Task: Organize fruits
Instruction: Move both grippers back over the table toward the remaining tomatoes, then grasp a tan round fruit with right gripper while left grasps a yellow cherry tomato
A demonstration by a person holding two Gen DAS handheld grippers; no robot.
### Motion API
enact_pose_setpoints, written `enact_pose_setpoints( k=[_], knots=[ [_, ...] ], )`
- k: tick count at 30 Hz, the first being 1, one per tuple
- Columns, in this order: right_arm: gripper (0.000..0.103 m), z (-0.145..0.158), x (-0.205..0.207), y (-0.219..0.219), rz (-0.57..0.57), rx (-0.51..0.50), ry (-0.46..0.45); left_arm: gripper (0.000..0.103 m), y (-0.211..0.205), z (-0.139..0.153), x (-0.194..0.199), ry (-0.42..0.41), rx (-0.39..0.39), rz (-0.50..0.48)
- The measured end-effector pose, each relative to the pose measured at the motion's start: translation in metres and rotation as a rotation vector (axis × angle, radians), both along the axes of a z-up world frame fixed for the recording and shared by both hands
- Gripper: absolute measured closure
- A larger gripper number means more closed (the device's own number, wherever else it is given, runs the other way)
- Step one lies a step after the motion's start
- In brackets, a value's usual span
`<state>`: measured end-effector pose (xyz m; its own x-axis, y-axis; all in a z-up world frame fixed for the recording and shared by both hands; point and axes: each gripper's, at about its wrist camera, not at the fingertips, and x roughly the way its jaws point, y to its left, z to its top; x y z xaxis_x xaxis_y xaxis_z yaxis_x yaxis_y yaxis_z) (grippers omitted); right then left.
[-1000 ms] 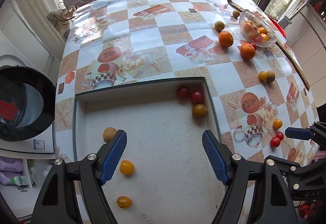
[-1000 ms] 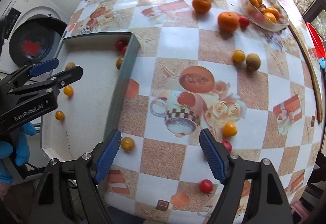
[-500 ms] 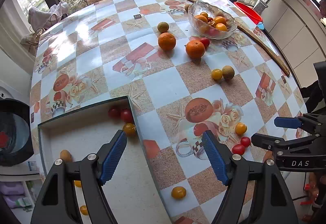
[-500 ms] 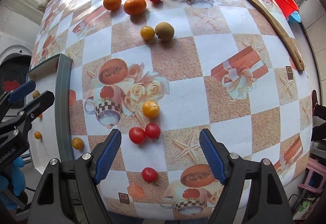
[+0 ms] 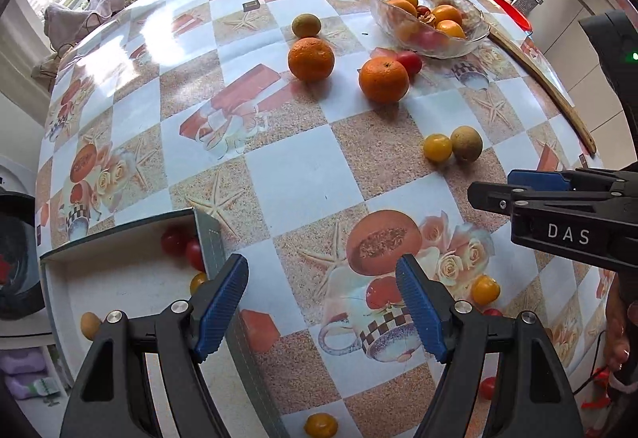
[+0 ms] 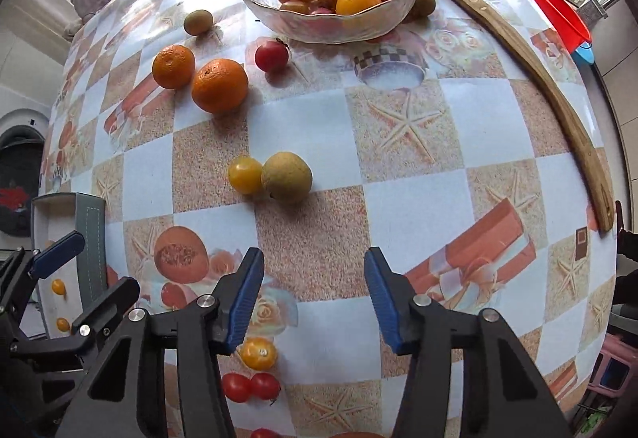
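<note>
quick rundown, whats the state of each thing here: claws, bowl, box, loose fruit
left claw: open, empty, above the table
right claw: open, empty
glass bowl: upright, holding several fruits
grey box: open-topped, a few small tomatoes inside
two oranges: loose on the table, side by side
yellow tomato: on the table, touching the brown fruit

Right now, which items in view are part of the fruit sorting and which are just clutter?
Job:
- glass bowl holding fruit
- grey tray holding tomatoes
- two oranges
- yellow tomato beside brown fruit
- red tomato
- both open grippers: left, right

Clutter:
- wooden stick
- red basin
</note>
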<state>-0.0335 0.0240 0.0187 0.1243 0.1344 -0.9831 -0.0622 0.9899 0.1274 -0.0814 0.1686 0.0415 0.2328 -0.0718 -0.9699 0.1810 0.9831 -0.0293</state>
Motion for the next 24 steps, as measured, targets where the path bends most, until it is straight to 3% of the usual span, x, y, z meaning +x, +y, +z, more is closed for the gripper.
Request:
enact_pose_setpoints(
  k=[8, 12, 24],
  knots=[
    [0.051, -0.004, 0.027, 0.009, 0.033, 0.001, -0.068, 0.025, -0.016, -0.013, 0.013, 0.012, 0.002, -0.006],
    [0.075, -0.003, 0.039, 0.006, 0.035, -0.005, -0.086, 0.025, -0.029, -0.014, 0.022, 0.006, 0.001, -0.027],
    [0.075, 0.000, 0.040, -0.063, -0.071, 0.007, -0.088, 0.025, -0.080, -0.021, 0.056, -0.017, -0.026, -0.073]
  ],
)
